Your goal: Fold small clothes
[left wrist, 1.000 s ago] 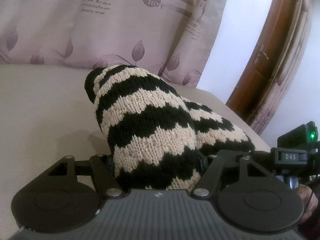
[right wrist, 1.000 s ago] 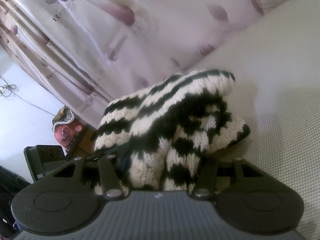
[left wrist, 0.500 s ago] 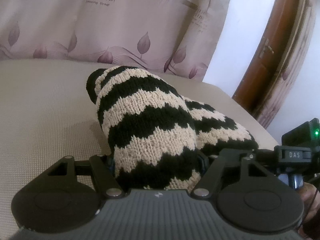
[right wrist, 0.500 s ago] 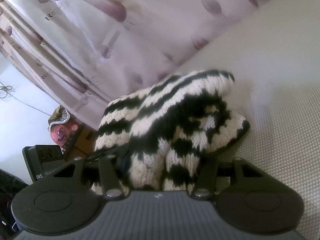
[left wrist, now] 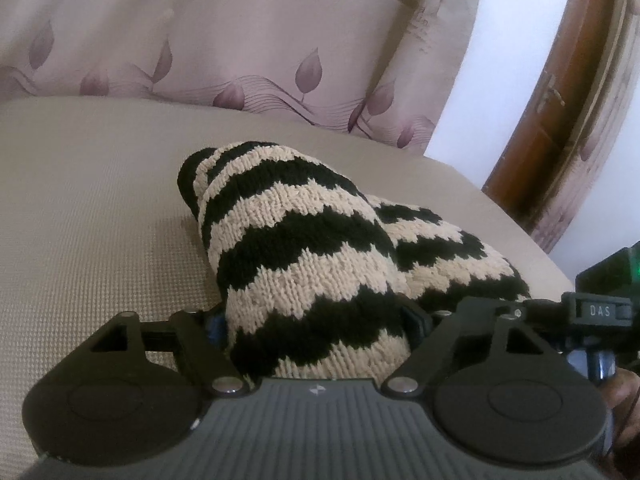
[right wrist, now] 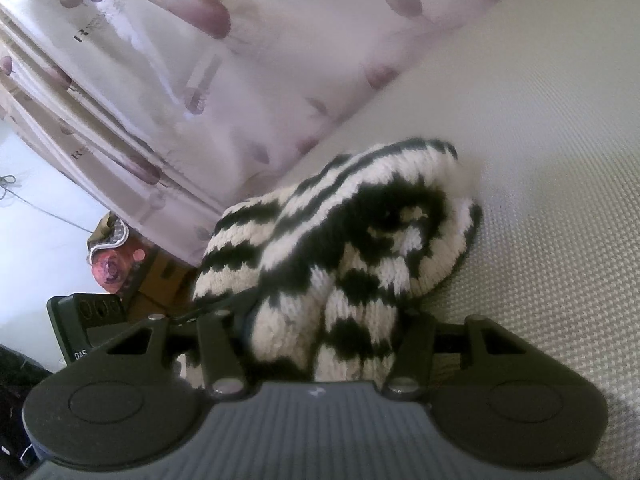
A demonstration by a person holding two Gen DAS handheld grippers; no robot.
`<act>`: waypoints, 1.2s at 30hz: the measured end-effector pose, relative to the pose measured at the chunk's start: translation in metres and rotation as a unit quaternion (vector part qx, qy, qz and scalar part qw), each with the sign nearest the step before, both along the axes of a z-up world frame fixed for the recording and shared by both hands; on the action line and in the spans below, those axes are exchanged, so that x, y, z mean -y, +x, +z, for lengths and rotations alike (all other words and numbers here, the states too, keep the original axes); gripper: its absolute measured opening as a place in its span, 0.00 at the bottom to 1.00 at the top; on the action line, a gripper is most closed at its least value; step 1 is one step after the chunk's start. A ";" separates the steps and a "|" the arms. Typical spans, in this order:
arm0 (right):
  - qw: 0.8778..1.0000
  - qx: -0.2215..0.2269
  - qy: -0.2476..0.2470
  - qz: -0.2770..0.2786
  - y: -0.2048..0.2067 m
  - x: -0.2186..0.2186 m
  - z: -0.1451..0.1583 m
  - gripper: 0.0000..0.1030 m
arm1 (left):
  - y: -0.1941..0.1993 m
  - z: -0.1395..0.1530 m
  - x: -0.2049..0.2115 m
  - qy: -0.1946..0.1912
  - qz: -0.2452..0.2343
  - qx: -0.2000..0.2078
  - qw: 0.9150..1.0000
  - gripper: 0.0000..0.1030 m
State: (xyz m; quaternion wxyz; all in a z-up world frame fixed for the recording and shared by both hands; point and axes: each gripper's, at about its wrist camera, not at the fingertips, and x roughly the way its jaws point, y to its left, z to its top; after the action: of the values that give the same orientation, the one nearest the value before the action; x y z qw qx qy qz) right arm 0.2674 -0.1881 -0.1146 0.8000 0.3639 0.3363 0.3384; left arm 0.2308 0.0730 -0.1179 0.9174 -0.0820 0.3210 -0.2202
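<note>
One knitted garment [left wrist: 304, 264], black and cream striped, lies bunched on the beige mattress [left wrist: 88, 208]. Two grippers attend it. The left gripper [left wrist: 316, 320] has the knit between its jaws, which are opening; a gap shows at the left finger. The right gripper [right wrist: 320, 324] is clenched on the garment's other end [right wrist: 340, 264]. One leaf-print curtain [left wrist: 240, 40] behind reads "love". The right gripper's housing [left wrist: 600, 312] is marked "DAS".
</note>
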 end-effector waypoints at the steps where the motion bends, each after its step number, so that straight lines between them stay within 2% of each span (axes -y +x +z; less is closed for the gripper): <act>1: 1.000 0.000 -0.001 0.000 0.000 0.001 -0.002 0.52 | 0.000 -0.001 0.000 0.000 0.001 0.001 1.000 0.82; 7: 1.000 -0.001 -0.006 0.007 0.001 0.005 -0.010 0.53 | 0.002 -0.005 -0.002 0.018 -0.002 0.013 1.000 0.95; 10: 1.000 0.008 -0.015 0.012 0.000 0.006 -0.012 0.54 | 0.002 -0.007 -0.004 0.013 -0.002 0.012 1.000 0.97; 14: 0.999 0.019 -0.031 0.019 -0.003 0.006 -0.009 0.58 | -0.004 -0.002 -0.004 0.019 0.005 0.027 0.999 0.97; 19: 0.999 0.029 -0.040 0.016 -0.016 0.009 0.001 0.59 | -0.021 0.013 -0.001 0.045 0.013 0.054 0.997 0.96; 27: 0.998 0.052 -0.040 0.009 -0.055 0.021 0.003 0.62 | -0.049 0.011 -0.003 0.045 0.028 0.046 0.998 0.97; 30: 0.993 0.074 -0.091 0.006 -0.072 0.019 0.004 0.59 | -0.062 0.006 -0.004 0.047 0.040 0.046 0.997 0.97; 32: 0.988 0.086 -0.128 -0.003 -0.080 0.019 0.004 0.47 | -0.070 0.001 -0.004 0.044 0.044 0.046 0.997 0.98; 36: 0.985 0.087 -0.150 -0.022 -0.083 0.023 0.000 0.45 | -0.075 -0.012 -0.002 0.044 0.051 0.030 0.997 0.99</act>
State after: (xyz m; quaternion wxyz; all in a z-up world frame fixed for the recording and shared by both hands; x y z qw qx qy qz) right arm 0.1849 -0.2113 -0.1143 0.8790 0.2160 0.3045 0.2965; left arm 0.1562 0.0752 -0.1295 0.9395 -0.0509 0.2978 -0.1616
